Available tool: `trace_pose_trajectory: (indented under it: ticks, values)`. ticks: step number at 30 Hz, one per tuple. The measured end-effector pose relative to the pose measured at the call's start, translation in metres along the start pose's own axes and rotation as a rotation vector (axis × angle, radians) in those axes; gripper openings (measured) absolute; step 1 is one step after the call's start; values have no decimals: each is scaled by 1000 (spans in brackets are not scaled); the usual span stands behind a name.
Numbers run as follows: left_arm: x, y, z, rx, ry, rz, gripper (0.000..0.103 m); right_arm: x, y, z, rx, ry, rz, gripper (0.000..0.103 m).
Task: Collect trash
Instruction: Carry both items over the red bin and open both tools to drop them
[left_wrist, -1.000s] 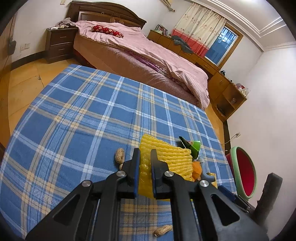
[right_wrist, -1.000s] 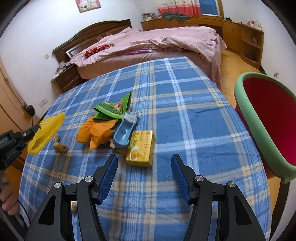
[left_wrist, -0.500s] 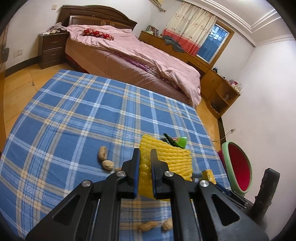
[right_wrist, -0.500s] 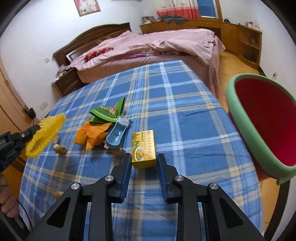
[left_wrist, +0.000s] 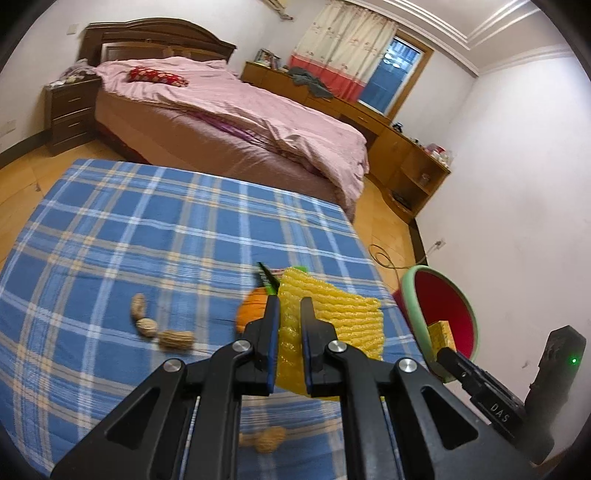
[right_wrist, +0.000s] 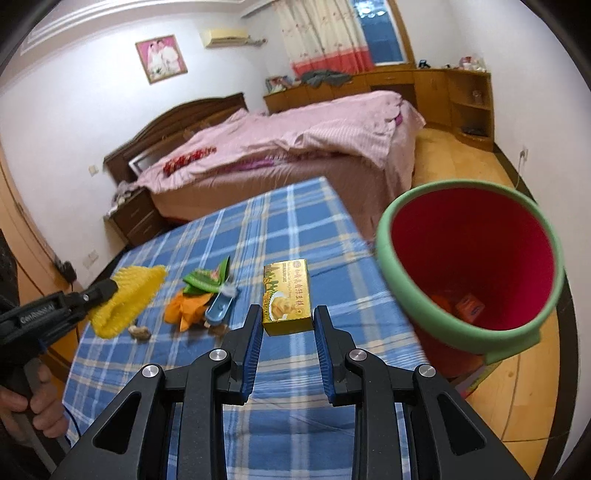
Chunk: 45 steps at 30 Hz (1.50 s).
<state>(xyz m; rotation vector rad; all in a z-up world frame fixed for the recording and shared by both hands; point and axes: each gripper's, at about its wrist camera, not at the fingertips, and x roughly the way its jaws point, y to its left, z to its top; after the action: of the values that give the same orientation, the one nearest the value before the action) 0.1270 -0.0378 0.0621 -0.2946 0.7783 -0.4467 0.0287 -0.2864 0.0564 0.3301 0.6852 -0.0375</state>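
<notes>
My left gripper (left_wrist: 289, 308) is shut on a yellow foam fruit net (left_wrist: 332, 317) and holds it above the blue plaid table (left_wrist: 147, 229); it also shows in the right wrist view (right_wrist: 125, 295). My right gripper (right_wrist: 286, 321) is shut on a small yellow box (right_wrist: 286, 297), lifted off the table beside the red bin with a green rim (right_wrist: 469, 266). The box (left_wrist: 441, 334) and the bin (left_wrist: 443, 314) also show in the left wrist view. An orange wrapper (right_wrist: 186, 308), a green packet (right_wrist: 203, 282) and a blue scoop (right_wrist: 219, 308) lie on the table.
Several peanuts (left_wrist: 162, 330) lie on the table's left part, more (left_wrist: 267, 439) near its front edge. A bed with pink covers (left_wrist: 240, 122) stands behind the table. A wooden cabinet (left_wrist: 406, 166) runs along the far wall. The bin holds some orange trash (right_wrist: 469, 306).
My right gripper has lifted the yellow box off the table and carried it right, toward the bin. My left gripper has risen and swung right with the foam net.
</notes>
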Motion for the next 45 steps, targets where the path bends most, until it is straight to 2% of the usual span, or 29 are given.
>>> trace_pose_trajectory:
  ticks: [9, 23, 35, 45]
  values:
    - [14, -48, 1, 78, 27, -50, 9, -30, -31, 7, 46, -75, -30, 28]
    - [50, -123, 4, 207, 64, -115, 9, -56, -81, 14, 115, -137, -94, 28]
    - [100, -175, -8, 289, 130, -175, 9, -51, -123, 14, 188, -140, -163, 28]
    - [150, -215, -24, 378, 168, -169, 9, -24, -159, 16, 228, -89, -252, 28]
